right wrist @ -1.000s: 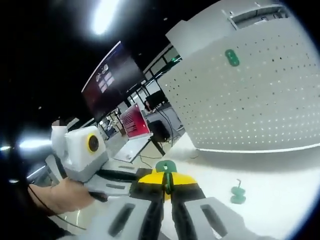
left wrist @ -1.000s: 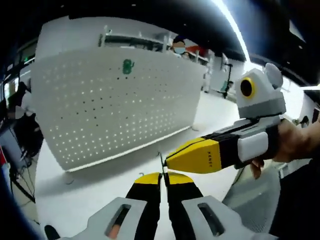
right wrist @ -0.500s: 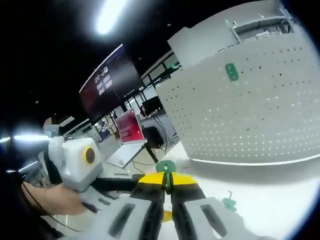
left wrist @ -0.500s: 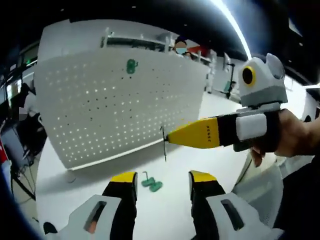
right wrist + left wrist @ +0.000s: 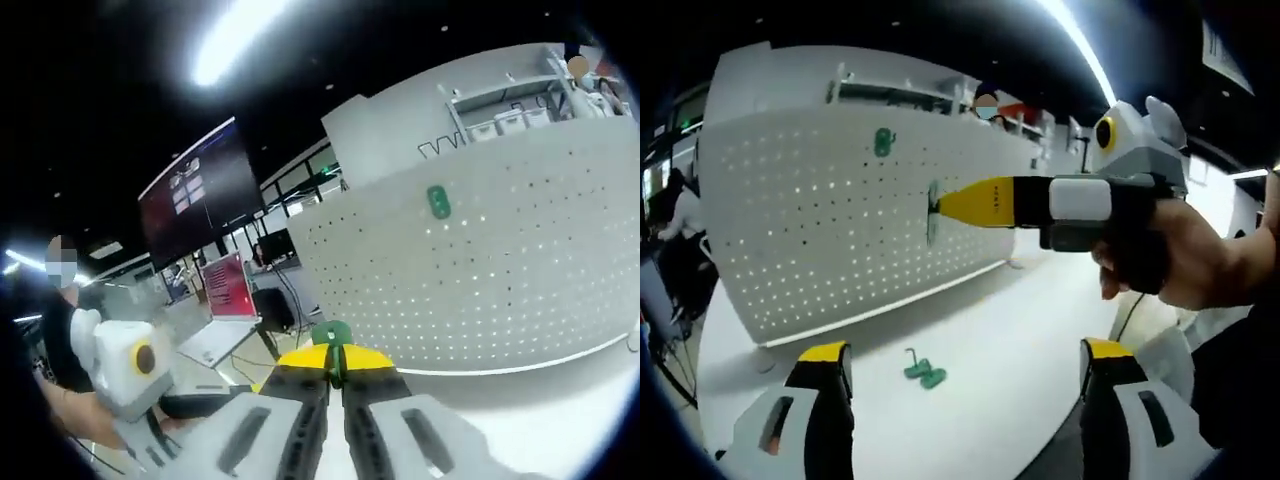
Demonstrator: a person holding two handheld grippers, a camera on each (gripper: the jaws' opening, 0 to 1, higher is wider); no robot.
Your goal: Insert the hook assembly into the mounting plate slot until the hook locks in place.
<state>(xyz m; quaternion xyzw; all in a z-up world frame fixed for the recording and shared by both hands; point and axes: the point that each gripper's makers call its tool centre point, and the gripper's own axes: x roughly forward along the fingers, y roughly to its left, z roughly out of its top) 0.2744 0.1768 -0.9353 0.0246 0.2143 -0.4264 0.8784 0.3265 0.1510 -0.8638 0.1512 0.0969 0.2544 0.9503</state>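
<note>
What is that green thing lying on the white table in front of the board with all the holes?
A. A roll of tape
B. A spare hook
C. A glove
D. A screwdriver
B: a small green hook with a thin wire stem lies loose on the table below the pegboard.

White desk (image 5: 1030, 330) with a pegboard and a loose hook

The perforated pegboard (image 5: 840, 230) stands upright on it; a small green hook (image 5: 923, 371) (lying flat) rests on the desk just before the board.

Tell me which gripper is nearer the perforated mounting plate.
Right. The right gripper, shut on a green hook, is raised close to the mounting plate. The left gripper hangs back, open, over the table.
</note>
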